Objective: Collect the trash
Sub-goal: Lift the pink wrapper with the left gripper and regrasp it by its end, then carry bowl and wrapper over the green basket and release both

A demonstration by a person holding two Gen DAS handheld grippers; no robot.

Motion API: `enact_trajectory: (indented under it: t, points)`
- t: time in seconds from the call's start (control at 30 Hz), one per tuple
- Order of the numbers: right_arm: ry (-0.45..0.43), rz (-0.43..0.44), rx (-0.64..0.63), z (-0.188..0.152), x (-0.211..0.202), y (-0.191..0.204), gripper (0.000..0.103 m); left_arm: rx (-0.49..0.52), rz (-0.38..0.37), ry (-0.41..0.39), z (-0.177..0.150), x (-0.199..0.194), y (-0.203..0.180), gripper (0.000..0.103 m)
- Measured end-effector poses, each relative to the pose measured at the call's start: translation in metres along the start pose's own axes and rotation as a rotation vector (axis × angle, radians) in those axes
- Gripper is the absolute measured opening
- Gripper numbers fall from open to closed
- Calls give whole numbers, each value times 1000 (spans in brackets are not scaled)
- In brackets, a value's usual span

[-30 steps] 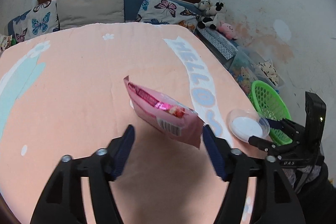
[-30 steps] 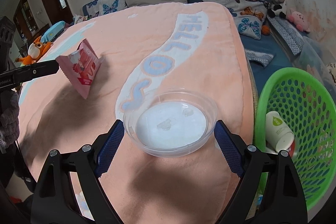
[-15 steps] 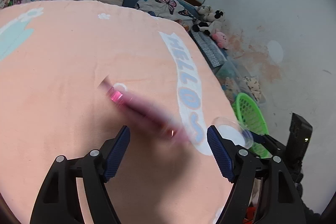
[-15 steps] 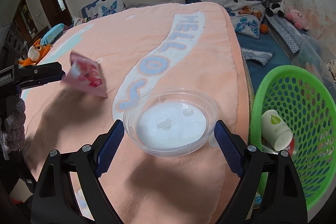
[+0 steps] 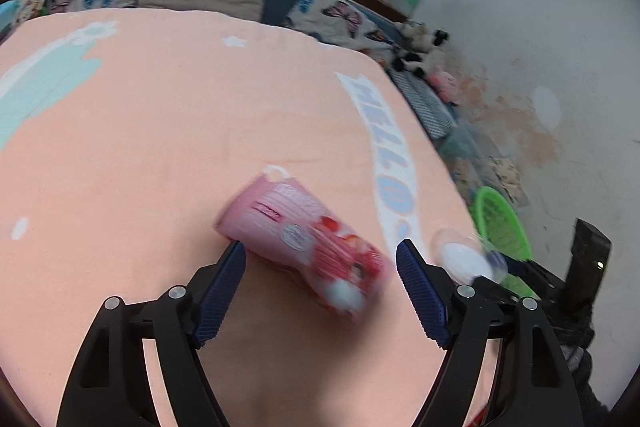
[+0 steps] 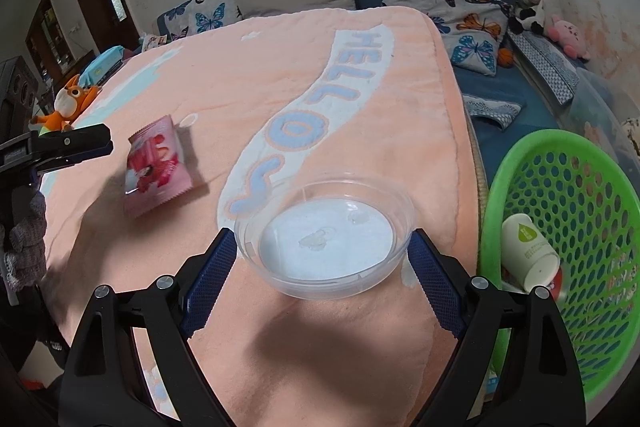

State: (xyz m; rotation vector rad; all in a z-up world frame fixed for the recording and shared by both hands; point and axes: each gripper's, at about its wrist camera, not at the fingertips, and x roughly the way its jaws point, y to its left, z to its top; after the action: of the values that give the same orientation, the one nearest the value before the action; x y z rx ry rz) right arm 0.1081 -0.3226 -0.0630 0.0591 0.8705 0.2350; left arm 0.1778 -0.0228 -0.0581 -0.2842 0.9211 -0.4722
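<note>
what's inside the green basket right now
In the green basket a white paper cup with a green leaf logo lies on its side. Under it shows some red-and-white packaging, mostly covered. The right gripper's finger and the rim hide the bottom.

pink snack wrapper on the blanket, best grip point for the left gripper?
Judging from both views: the pink snack wrapper seems to lie flat on the peach blanket. Its crimped short end nearest the left gripper is the stiffest part, so come in low from that side and pinch that end across its thin section.
</note>
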Motion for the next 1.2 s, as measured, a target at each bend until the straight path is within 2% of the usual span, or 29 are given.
enact_trajectory:
  t: [0.17, 0.23, 0.37, 0.43, 0.6, 0.63, 0.67, 0.87, 1.2]
  points:
    - [6, 2, -2, -1, 3, 1, 86, -129, 1, 15, 7, 11, 27, 75]
    - [8, 2, -6, -1, 4, 1, 86, -178, -27, 35, 9, 19, 36, 75]
    - [10, 5, -5, -1, 5, 1, 86, -226, -47, 61, 10, 32, 44, 73]
    - [12, 6, -4, -1, 6, 1, 86, -239, -53, 69, 10, 37, 45, 67]
    - [16, 8, -4, -2, 9, 2, 88, -259, -82, 88, 8, 44, 47, 34]
    - [19, 8, -5, -2, 10, 2, 88, -262, -88, 88, 8, 44, 47, 31]
    - [20, 5, -6, -1, 11, 3, 88, -263, -92, 85, 8, 44, 46, 26]
    - [24, 2, -5, 3, 19, 3, 93, -224, -107, 51, 16, 30, 30, 14]
    - [43, -18, -34, 7, 33, 10, 93, -95, -150, 11, 34, 7, -18, 11]
